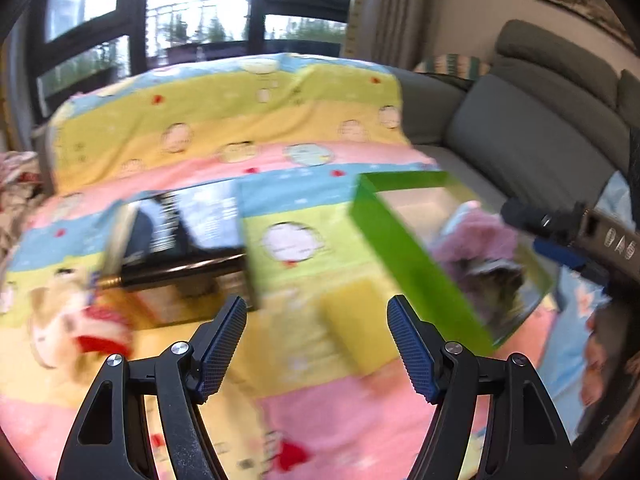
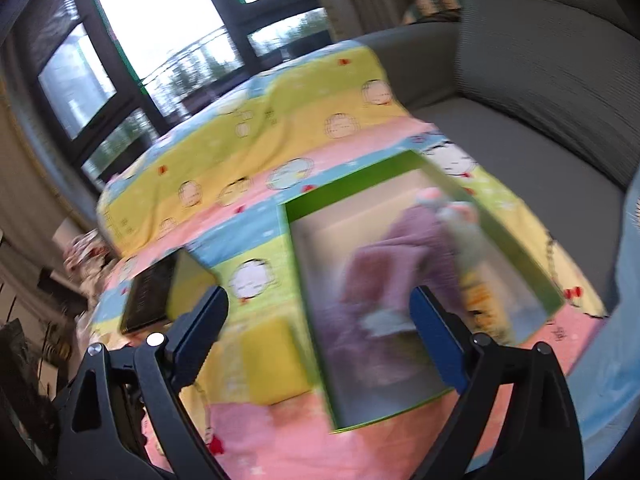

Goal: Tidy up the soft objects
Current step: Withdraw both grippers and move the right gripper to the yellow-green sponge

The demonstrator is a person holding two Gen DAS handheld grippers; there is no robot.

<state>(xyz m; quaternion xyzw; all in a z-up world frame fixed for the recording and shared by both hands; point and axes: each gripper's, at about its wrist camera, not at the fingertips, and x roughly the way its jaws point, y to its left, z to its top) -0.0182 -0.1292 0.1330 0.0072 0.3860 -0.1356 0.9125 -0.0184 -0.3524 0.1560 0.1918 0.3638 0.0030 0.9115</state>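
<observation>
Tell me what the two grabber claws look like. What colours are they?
Both look alike. The left gripper has a glossy black frame with triangle-shaped cut-outs and round silver bolts, and its two fingers wear dark blue pads with a tiny bumpy grid. The right gripper has the same black arms, silver bolts and blue pads. No cables or sleeves show.

Printed cotton-like blanket (image 1: 224, 128), glossy green box (image 1: 404, 256) holding fuzzy purple cloth (image 2: 400, 256), ribbed grey sofa (image 2: 540, 80).
</observation>
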